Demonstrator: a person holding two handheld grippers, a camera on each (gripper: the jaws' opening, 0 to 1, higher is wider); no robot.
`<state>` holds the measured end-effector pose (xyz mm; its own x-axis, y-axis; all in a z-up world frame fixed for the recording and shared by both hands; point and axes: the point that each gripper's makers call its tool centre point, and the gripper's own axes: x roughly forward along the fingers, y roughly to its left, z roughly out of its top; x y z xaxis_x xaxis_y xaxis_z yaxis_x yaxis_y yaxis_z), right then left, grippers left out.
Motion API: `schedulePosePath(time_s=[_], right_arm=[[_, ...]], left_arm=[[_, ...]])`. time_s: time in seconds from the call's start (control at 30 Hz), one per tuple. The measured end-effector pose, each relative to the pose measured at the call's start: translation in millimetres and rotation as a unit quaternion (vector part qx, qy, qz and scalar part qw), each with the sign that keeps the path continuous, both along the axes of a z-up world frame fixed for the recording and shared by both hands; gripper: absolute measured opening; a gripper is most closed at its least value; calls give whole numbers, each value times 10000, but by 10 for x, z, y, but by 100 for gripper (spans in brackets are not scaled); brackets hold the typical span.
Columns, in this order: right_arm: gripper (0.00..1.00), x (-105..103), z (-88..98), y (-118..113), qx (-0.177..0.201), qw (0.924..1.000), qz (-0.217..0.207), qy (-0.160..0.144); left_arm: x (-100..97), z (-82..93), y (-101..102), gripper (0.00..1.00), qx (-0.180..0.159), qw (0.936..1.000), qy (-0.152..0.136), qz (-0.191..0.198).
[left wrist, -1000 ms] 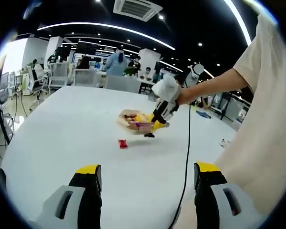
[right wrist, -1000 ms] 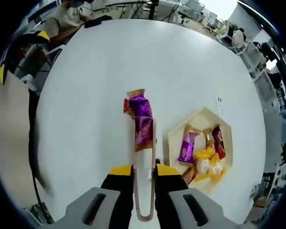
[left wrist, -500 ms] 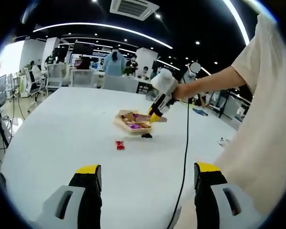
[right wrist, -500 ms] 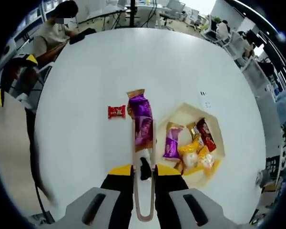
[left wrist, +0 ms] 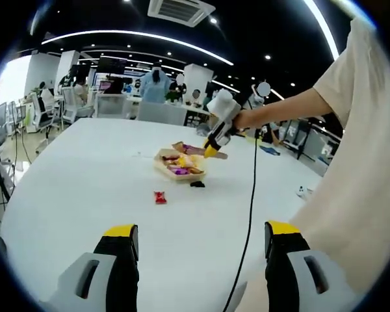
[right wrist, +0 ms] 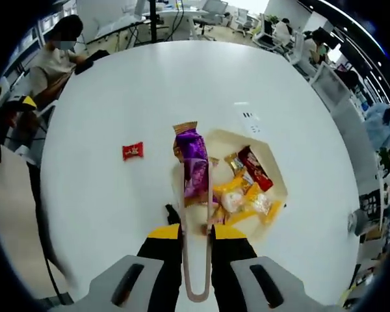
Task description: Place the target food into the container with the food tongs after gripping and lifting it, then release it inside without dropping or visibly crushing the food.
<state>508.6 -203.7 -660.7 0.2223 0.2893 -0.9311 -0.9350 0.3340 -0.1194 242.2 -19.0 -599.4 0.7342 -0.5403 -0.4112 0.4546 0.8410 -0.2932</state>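
White table [right wrist: 117,117] fills a wide office, bearing a hexagonal tray [right wrist: 277,170] of wrapped snacks. Right gripper [right wrist: 196,235] is clamped on tongs [right wrist: 196,260], which pinch a purple packet [right wrist: 194,159] held in the air over the tray's near edge. Left gripper [left wrist: 198,244] hangs low with jaws apart, holding nothing. A red candy [right wrist: 132,151] lies apart on the table. Carrying looks nearly done; next, lower the packet into the tray, then ease the squeeze gently.
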Motion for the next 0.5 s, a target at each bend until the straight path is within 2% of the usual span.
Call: schedulePosePath(time_s=[0.5], right_arm=[[15,185,27,-89,178,9986,-490,4]], left_arm=[[-6,-18,18,79,22,10000,42,19]])
